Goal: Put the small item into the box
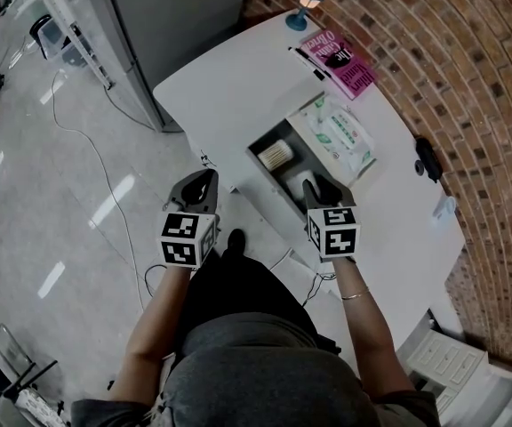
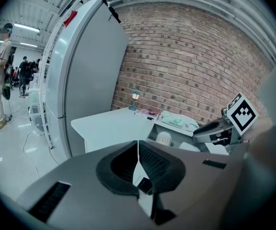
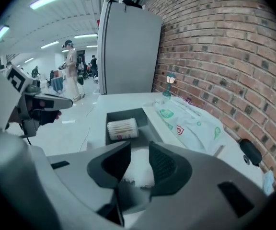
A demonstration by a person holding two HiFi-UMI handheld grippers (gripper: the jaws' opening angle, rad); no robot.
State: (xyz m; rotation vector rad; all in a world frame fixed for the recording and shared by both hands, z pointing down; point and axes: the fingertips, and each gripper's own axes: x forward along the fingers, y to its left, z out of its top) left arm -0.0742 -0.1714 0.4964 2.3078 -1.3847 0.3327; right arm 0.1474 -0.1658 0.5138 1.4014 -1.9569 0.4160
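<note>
The left gripper (image 1: pixel 198 189) hangs off the table (image 1: pixel 225 87) edge at the person's 11 o'clock, fingers pressed together on nothing. At 1 o'clock the right gripper (image 1: pixel 320 189) hovers over the near end of the box (image 1: pixel 258 154), fingers spread. The small white item (image 3: pixel 140 169) shows in their gap and seems to lie untouched on the box floor, though the angle leaves doubt. If so, the right move is a straight lift with fingers wide, clear of the fluff. A swab tub (image 3: pixel 122 128) lies beyond at 12 o'clock. Only the right gripper view shows that gap. Only the head view shows both grippers' places.
</note>
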